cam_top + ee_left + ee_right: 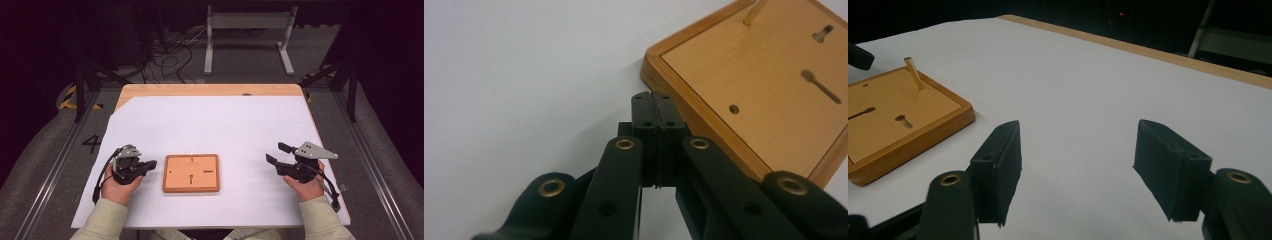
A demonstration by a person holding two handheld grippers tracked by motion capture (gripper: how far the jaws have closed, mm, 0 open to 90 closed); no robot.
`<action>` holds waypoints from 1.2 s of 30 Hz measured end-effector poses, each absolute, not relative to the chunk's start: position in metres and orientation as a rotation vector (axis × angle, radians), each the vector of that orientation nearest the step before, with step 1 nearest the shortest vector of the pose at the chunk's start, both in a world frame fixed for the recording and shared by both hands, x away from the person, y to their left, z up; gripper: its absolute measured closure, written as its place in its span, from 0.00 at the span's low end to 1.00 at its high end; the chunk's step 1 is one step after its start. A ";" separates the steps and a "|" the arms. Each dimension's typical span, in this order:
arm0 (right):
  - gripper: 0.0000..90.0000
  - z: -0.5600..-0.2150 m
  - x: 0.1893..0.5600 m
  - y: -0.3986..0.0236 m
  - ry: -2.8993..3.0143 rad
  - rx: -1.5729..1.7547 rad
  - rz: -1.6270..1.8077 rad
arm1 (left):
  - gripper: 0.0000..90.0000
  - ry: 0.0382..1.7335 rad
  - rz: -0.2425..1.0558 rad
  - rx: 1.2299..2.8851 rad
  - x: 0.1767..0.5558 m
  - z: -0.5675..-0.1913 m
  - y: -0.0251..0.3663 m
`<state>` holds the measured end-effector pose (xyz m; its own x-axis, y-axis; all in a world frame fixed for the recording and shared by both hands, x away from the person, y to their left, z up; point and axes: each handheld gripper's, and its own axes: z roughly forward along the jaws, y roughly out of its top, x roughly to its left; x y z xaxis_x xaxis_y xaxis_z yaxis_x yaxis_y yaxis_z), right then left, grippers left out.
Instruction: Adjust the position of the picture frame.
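Grippers resting on desk (210, 115); left gripper (655, 107) jaws pressed together, right gripper (1078, 170) jaws spread; wooden board (191, 173) looking rigid, light; thin peg (913, 73) seeming fragile, so gripping raised rim.

wooden board (191, 173) seen flat on white sheet (215, 125), centre-front, small peg upright at far edge | L gripper (148, 164) held in L hand (120, 186) just left of board, jaws seen together, apart from board | R gripper (278, 153) held in R hand (306, 187) well right of board, jaws spread | table (210, 90) wood edge shown at far side
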<state>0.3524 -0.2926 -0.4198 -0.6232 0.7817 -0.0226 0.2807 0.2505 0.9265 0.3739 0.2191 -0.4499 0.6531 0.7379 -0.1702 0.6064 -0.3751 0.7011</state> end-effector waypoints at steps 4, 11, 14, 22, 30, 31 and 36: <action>0.41 -0.419 0.351 -0.294 2.039 0.963 1.360 | 1.00 1.022 0.163 2.146 0.376 -0.453 0.213; 0.41 -0.418 0.348 -0.296 2.036 0.983 1.356 | 1.00 1.014 0.151 2.208 0.378 -0.454 0.203; 0.41 -0.416 0.345 -0.295 2.035 0.977 1.361 | 1.00 1.022 0.133 2.230 0.378 -0.455 0.199; 0.41 -0.412 0.340 -0.294 2.031 0.974 1.367 | 1.00 1.038 0.073 2.204 0.382 -0.456 0.201; 0.41 -0.410 0.336 -0.291 2.041 0.959 1.371 | 1.00 0.944 0.047 2.238 0.384 -0.456 0.166; 0.41 -0.410 0.335 -0.291 2.042 0.961 1.369 | 1.00 0.943 0.035 2.234 0.384 -0.456 0.162; 0.41 -0.410 0.333 -0.295 2.033 0.977 1.373 | 1.00 0.885 0.003 2.250 0.382 -0.456 0.140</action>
